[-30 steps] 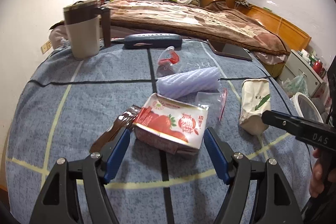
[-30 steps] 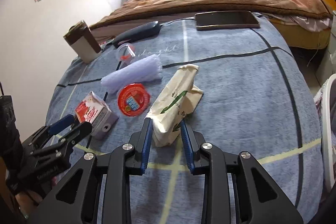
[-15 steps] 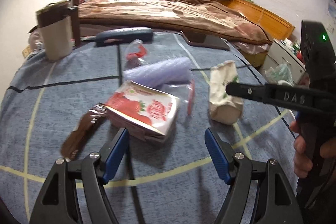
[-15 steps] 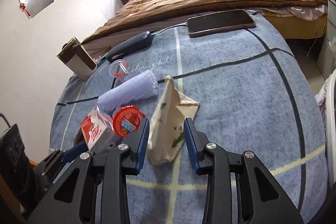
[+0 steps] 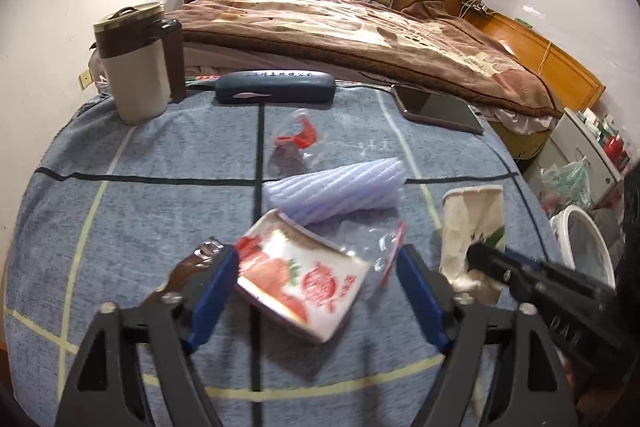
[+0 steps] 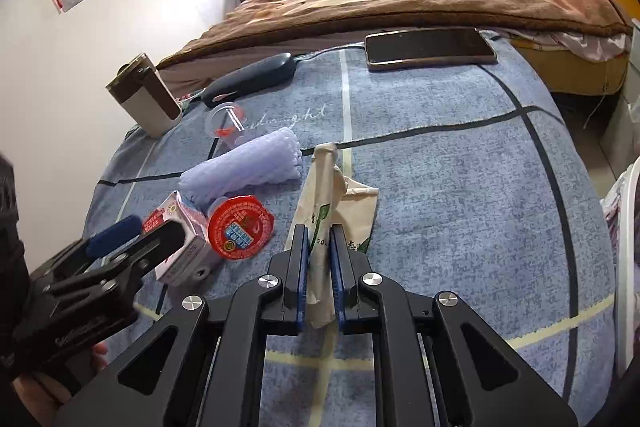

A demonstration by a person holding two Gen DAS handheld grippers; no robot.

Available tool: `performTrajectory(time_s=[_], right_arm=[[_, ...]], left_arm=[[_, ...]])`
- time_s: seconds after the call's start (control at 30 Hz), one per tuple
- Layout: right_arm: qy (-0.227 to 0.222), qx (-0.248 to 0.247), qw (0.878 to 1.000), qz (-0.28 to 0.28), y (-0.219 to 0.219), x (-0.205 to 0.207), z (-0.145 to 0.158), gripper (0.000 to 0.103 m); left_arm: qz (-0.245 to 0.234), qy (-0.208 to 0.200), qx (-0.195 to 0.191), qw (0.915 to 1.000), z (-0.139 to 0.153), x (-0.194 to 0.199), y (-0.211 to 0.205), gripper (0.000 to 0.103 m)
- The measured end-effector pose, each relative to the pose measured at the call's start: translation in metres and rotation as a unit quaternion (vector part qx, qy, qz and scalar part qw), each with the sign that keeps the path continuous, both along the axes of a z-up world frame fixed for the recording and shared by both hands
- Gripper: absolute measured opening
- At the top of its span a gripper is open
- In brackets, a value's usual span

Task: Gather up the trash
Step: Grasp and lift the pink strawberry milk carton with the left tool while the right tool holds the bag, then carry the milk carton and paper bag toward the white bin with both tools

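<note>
- Left wrist view: the left tool (image 5: 316,291) is opening wide around the strawberry milk carton (image 5: 300,277), which lies on the blue cloth of the tabletop (image 5: 160,211), pads not pressing it.
- Right wrist view: the right tool (image 6: 319,267) is clamped on the crumpled paper cup (image 6: 334,203), just beside the red lid (image 6: 240,227).

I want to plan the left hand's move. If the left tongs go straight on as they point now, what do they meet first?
Probably the strawberry carton: it lies between the opening jaws of the left tongs, untouched. Beyond it lies the purple foam roll; depth is unclear.
</note>
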State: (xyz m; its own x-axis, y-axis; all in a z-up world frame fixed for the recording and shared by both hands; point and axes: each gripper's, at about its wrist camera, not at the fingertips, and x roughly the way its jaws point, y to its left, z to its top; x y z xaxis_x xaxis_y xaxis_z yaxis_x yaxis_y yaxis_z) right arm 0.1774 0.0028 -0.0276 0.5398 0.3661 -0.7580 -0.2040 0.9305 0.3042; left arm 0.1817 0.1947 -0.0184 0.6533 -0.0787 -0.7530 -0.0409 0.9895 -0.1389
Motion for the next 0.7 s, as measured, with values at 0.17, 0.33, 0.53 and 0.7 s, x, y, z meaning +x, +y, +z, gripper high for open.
performTrajectory(time_s=[0.17,0.33,0.53,0.7], right_arm=[[-0.003,0.008,1.000,-0.005,-0.013,0.000,-0.001,0.012],[0.000,0.021,1.000,-0.003,-0.019,0.000,-0.003,0.012],[0.001,0.035,0.999,0.001,-0.021,-0.002,-0.004,0.012],[0.003,0.043,0.999,-0.001,-0.026,-0.002,-0.005,0.012]], left_arm=[[0.047,0.015,0.015,0.9987,-0.004,0.009,0.001,0.087],[0.054,0.039,0.061,0.9959,-0.009,0.010,0.000,0.087],[0.060,0.048,0.065,0.9949,-0.010,0.003,0.007,0.087],[0.043,0.046,0.094,0.9935,-0.015,-0.003,-0.009,0.088]])
